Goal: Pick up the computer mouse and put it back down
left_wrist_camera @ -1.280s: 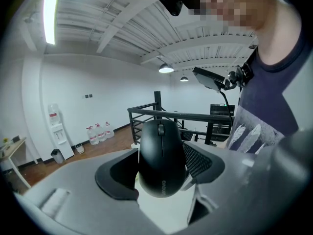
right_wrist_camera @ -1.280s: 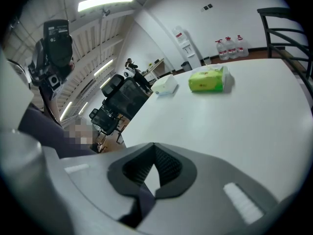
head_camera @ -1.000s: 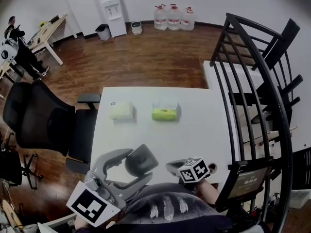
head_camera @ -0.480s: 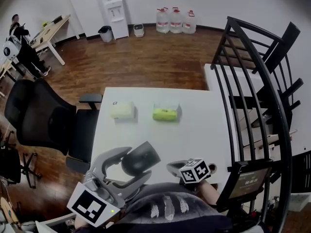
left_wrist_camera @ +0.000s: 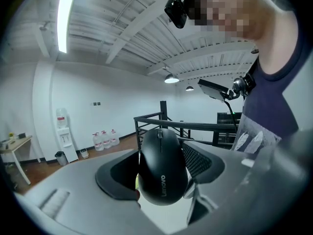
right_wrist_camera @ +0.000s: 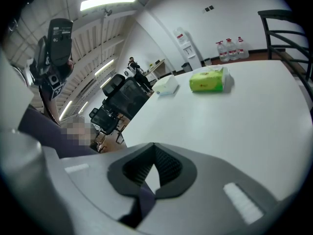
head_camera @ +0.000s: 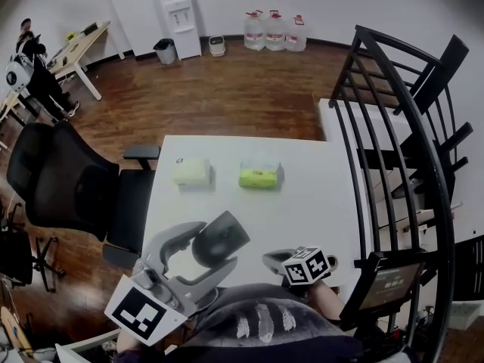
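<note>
A black computer mouse (head_camera: pixel 221 235) hangs in the air over the near left part of the white table (head_camera: pixel 318 203). My left gripper (head_camera: pixel 214 248) is shut on it, a jaw on each of its sides. In the left gripper view the mouse (left_wrist_camera: pixel 163 168) stands nose-up between the dark pads of that gripper (left_wrist_camera: pixel 164 180), with its brand print facing the camera. My right gripper (head_camera: pixel 274 260) rests low at the near table edge, right of the mouse. Its jaws (right_wrist_camera: pixel 154 151) are shut with nothing between them.
A cream tissue pack (head_camera: pixel 190 172) and a green one (head_camera: pixel 259 176) lie side by side at the far side of the table. A black office chair (head_camera: pixel 68 187) stands left of it, a black metal rack (head_camera: pixel 393 127) at its right. A person stands far off at upper left.
My left gripper has tipped slightly with the mouse still in it, and the mouse sits a touch higher in the head view. The right gripper has stayed put.
</note>
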A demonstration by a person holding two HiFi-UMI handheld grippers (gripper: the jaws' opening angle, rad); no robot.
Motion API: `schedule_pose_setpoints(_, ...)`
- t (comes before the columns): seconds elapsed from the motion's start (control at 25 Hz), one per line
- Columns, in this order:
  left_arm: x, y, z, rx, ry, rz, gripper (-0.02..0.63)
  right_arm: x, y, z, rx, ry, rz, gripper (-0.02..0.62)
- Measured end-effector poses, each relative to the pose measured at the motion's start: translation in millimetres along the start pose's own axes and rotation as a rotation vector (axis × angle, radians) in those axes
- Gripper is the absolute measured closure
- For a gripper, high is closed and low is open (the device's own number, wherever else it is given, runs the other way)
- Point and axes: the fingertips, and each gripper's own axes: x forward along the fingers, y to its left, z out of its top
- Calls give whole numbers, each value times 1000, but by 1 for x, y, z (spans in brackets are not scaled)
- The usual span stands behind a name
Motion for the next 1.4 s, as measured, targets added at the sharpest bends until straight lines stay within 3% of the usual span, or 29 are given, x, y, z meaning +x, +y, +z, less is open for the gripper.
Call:
schedule_pose_setpoints(0.16, 2, 4, -1, 38, 9, -1, 307, 2, -2, 1, 3, 1, -1, 592)
schedule_pose_setpoints(0.68, 10, 28, 1, 45, 19, 8, 307, 5, -8, 7, 25, 2, -13, 592)
schedule_pose_setpoints(0.88, 27, 46, -3, 100, 47, 28, 307, 3, -15, 9, 43, -1, -27, 592)
schedule_pose_setpoints(1.4, 75, 78, -40, -11, 101, -9, 305, -3, -30, 10, 95, -16, -76, 592)
